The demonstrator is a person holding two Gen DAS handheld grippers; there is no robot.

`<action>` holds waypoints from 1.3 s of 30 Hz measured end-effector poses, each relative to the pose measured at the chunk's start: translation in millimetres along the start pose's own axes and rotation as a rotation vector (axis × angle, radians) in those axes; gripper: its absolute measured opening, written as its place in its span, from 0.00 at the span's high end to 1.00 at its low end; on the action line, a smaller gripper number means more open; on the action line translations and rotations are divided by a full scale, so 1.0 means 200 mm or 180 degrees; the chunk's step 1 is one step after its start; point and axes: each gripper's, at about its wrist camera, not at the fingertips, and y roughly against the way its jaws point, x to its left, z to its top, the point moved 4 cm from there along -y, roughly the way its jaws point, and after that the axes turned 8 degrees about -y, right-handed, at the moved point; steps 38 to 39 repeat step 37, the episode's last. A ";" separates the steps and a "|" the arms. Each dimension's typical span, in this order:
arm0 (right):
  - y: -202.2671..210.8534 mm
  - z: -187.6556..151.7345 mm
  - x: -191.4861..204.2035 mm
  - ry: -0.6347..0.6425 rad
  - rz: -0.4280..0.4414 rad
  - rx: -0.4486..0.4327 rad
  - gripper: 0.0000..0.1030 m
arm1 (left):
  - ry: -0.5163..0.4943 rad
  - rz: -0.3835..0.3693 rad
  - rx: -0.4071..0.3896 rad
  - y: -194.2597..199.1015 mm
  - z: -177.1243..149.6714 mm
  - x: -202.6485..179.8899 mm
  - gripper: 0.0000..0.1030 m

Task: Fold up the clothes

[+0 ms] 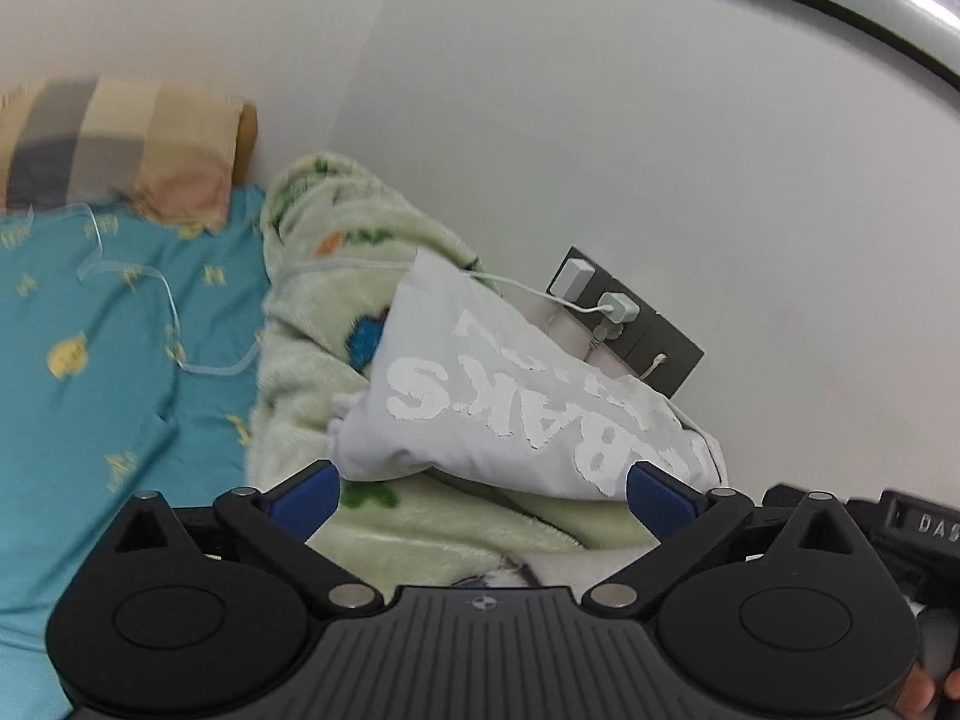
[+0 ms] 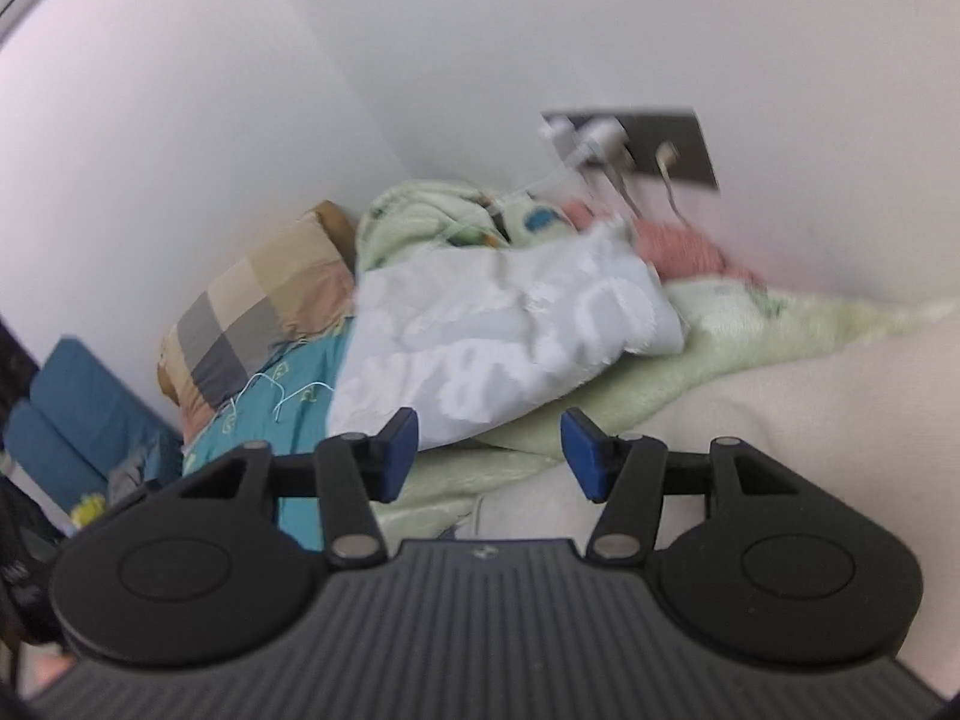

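Observation:
A folded pale grey garment (image 1: 510,396) with large white lettering lies on a light green fleece blanket (image 1: 300,312) by the wall. My left gripper (image 1: 480,501) hangs just in front of it, jaws spread wide, nothing between the blue pads (image 1: 303,501). In the right wrist view the same garment (image 2: 498,336) lies blurred on the green blanket (image 2: 600,414). My right gripper (image 2: 489,459) stands open a little short of its near edge, with nothing between its pads (image 2: 581,456).
A teal bedsheet (image 1: 120,360) with a loose thin cord lies left, a checked pillow (image 1: 120,138) against the wall. A wall socket plate (image 1: 630,324) with white chargers and cables sits behind the garment. A pink cloth (image 2: 678,246) lies near the sockets. Cream bedding (image 2: 810,420) spreads right.

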 end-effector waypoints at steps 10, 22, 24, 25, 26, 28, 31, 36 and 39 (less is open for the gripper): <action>0.40 -0.21 0.20 0.0760 -0.0022 -0.0569 0.21 | -0.0538 0.0392 -0.0438 0.60 -0.12 -0.19 0.00; 0.69 -0.44 0.28 0.1053 -0.0044 -0.0892 0.21 | -0.0750 0.0602 -0.0641 0.98 -0.22 -0.34 0.00; 0.71 -0.47 0.29 0.1062 -0.0019 -0.0913 0.21 | -0.0789 0.0620 -0.0648 1.00 -0.23 -0.36 0.00; 0.72 -0.48 0.30 0.1062 -0.0017 -0.0919 0.21 | -0.0814 0.0645 -0.0653 1.01 -0.24 -0.37 0.00; 0.73 -0.49 0.30 0.1067 -0.0029 -0.0928 0.21 | -0.0845 0.0678 -0.0656 1.02 -0.24 -0.37 0.00; 0.74 -0.50 0.30 0.1091 -0.0049 -0.0953 0.21 | -0.0873 0.0693 -0.0649 1.03 -0.25 -0.38 0.00; 0.73 -0.52 0.30 0.1109 -0.0071 -0.0941 0.21 | -0.0863 0.0695 -0.0628 1.03 -0.26 -0.38 0.00; 0.71 -0.54 0.29 0.1099 -0.0121 -0.0923 0.21 | -0.0855 0.0733 -0.0589 1.04 -0.28 -0.35 0.00; 0.71 -0.55 0.29 0.1100 -0.0145 -0.0927 0.21 | -0.0849 0.0728 -0.0584 1.04 -0.29 -0.35 0.00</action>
